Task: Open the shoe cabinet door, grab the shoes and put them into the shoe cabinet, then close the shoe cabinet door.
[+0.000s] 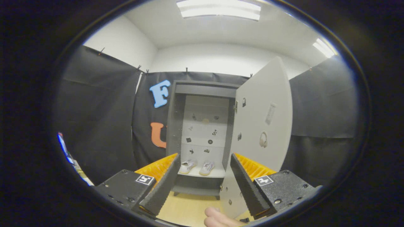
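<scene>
White shoes (197, 166) sit in the cabinet (202, 91), door (263, 119) swung wide, so we judge closing is what remains.

Grey panels frame the cabinet; the pair rests side by side on its lowest shelf (217, 173), seen between and beyond our fingers, toes toward us. Our gripper (202, 178) has its jaws released, spread wide and empty, well back from the cabinet. The door hangs open on the right, a pale flat panel with small stickers, its lower edge just beyond the right finger. We expect it to be stiff, light and free on its hinges, so a push on the broad outer face near the free edge should swing it; the smooth face may let the jaws slide. A hand (217, 219) shows below the fingers over the wooden floor (186, 205).
</scene>
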The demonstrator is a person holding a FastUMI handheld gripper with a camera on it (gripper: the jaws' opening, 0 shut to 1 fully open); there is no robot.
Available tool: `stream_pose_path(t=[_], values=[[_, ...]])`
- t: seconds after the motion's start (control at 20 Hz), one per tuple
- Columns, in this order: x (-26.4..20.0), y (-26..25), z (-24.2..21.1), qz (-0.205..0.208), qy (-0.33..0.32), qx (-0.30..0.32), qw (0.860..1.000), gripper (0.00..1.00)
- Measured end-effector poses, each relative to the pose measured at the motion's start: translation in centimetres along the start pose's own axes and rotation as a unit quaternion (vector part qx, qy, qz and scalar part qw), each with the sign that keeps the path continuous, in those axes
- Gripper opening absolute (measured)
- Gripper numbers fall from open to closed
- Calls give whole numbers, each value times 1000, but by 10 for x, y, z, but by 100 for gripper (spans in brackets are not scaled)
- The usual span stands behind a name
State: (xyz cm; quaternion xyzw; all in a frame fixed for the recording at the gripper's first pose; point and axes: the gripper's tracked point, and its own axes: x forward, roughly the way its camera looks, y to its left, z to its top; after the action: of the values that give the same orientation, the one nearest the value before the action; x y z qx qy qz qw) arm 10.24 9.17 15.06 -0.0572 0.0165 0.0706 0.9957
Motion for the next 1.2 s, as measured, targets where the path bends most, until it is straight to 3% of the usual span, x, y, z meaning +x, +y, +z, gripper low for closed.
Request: stream_pose_path(t=[0.35, 0.8, 1.2], values=[[-23, -77, -12, -7, 50, 52, 997, 100], [-48, -233, -10, -77, 34, 86, 993, 100], [7, -316, -70, -108, 84, 86, 987, 100]])
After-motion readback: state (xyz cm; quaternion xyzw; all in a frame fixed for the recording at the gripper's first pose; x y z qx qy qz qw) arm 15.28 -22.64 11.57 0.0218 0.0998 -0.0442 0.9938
